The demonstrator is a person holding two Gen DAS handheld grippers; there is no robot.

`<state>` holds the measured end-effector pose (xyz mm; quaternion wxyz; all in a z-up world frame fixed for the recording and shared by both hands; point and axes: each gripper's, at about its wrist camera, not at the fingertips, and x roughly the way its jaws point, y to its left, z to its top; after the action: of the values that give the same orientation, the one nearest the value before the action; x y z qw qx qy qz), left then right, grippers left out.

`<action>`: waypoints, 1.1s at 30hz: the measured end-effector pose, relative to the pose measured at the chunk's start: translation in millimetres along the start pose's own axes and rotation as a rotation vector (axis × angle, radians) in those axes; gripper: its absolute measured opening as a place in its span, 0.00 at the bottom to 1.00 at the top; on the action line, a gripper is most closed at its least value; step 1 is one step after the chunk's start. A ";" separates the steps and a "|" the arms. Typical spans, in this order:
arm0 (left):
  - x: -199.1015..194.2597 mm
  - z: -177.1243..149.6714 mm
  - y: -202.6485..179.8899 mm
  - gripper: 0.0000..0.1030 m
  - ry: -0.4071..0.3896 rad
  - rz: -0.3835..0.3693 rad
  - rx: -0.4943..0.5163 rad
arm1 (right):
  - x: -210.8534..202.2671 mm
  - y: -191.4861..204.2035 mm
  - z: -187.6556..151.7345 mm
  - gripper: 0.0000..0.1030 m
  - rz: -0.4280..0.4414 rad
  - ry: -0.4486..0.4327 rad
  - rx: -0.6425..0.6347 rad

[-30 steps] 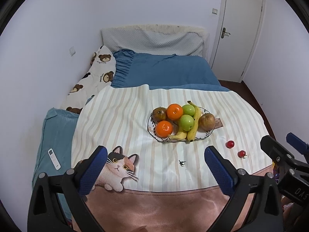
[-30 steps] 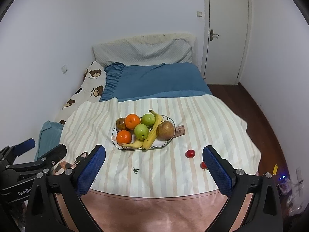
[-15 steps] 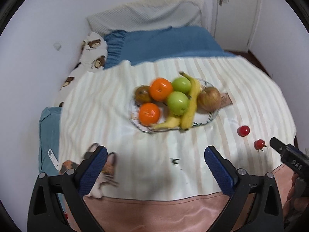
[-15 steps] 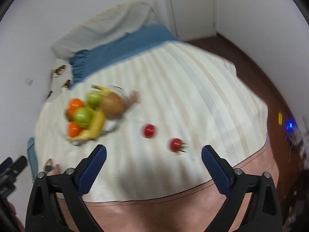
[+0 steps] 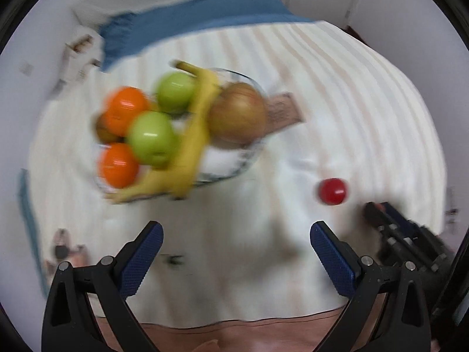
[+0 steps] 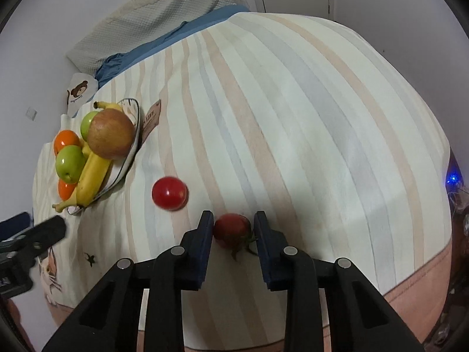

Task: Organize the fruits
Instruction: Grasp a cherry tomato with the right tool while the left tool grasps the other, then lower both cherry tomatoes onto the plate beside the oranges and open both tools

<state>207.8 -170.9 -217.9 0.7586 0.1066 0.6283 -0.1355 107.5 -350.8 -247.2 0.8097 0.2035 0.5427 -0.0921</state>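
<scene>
Squashing threatens the soft tomato (image 6: 231, 230) pinched in the right hand-held gripper (image 6: 233, 228), its jaws just closed; left hand-held gripper (image 5: 236, 249) spread, empty.

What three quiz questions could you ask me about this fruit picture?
1. True or false: the right claw is shut on a tomato.
2. How many green apples are on the plate?
3. The left claw is: A) open, B) holding the banana, C) holding an orange.

Key: 1 true; 2 two; 3 A.
</scene>
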 end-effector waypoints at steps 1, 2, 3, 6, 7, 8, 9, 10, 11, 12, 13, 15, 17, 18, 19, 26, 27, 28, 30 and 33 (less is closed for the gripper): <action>3.6 2.4 -3.7 1.00 0.013 -0.028 -0.006 | -1.9 -1.4 0.7 0.29 -0.004 -0.008 -0.004; 9.3 6.0 -8.5 0.99 0.029 -0.065 -0.013 | -4.2 -3.4 2.1 0.29 -0.005 -0.012 -0.005; 14.0 8.8 -13.5 0.98 0.041 -0.101 -0.004 | -7.0 -8.4 3.0 0.29 -0.004 -0.015 0.004; 27.2 15.7 -34.4 0.88 0.075 -0.144 0.029 | -16.4 -21.8 5.1 0.29 -0.012 -0.022 0.016; 32.8 17.0 -44.3 0.84 0.091 -0.153 0.053 | -18.9 -25.4 5.5 0.29 -0.017 -0.025 0.018; 37.0 17.6 -51.7 0.79 0.101 -0.157 0.073 | -20.5 -30.3 6.1 0.29 -0.024 -0.027 0.022; 41.1 17.7 -59.0 0.77 0.108 -0.157 0.095 | -21.5 -34.3 6.7 0.29 -0.030 -0.028 0.025; 46.6 17.2 -67.5 0.70 0.116 -0.156 0.123 | -21.6 -38.9 7.2 0.29 -0.037 -0.028 0.031; 52.7 16.1 -75.0 0.60 0.126 -0.149 0.147 | -21.7 -42.8 7.6 0.29 -0.042 -0.030 0.039; 57.1 15.1 -80.5 0.57 0.126 -0.134 0.165 | -23.1 -46.6 6.9 0.29 -0.047 -0.030 0.043; 58.9 14.4 -85.1 0.52 0.110 -0.124 0.178 | -23.6 -49.3 6.3 0.29 -0.051 -0.032 0.045; 56.8 14.1 -91.2 0.33 0.074 -0.112 0.195 | -22.8 -49.5 6.3 0.29 -0.054 -0.032 0.050; 52.2 16.2 -93.8 0.27 0.055 -0.109 0.191 | -24.5 -47.9 5.4 0.29 -0.051 -0.032 0.048; 50.9 17.1 -93.5 0.27 0.051 -0.125 0.195 | -25.5 -45.9 5.4 0.29 -0.049 -0.033 0.043; 48.5 18.1 -91.8 0.27 0.042 -0.127 0.182 | -26.4 -43.6 5.5 0.29 -0.049 -0.034 0.037; 19.0 1.4 -51.7 0.27 -0.002 -0.147 0.100 | -39.2 -18.2 9.9 0.29 -0.027 -0.064 -0.022; 11.7 -4.0 -39.2 0.27 -0.009 -0.153 0.077 | -41.9 -11.6 11.4 0.29 -0.018 -0.070 -0.034; 6.0 -9.1 -27.5 0.27 -0.013 -0.159 0.057 | -43.3 -6.7 12.2 0.29 -0.008 -0.073 -0.042; -9.9 -19.6 5.0 0.27 -0.030 -0.171 -0.003 | -44.5 6.5 13.5 0.29 0.013 -0.075 -0.061; -30.4 -29.2 56.2 0.27 -0.054 -0.170 -0.088 | -39.1 34.3 14.2 0.29 0.062 -0.065 -0.094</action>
<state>194.6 -106.2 -193.9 0.7651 0.0157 0.6197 -0.1743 116.7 -328.8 -198.8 0.8381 0.1786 0.5132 -0.0478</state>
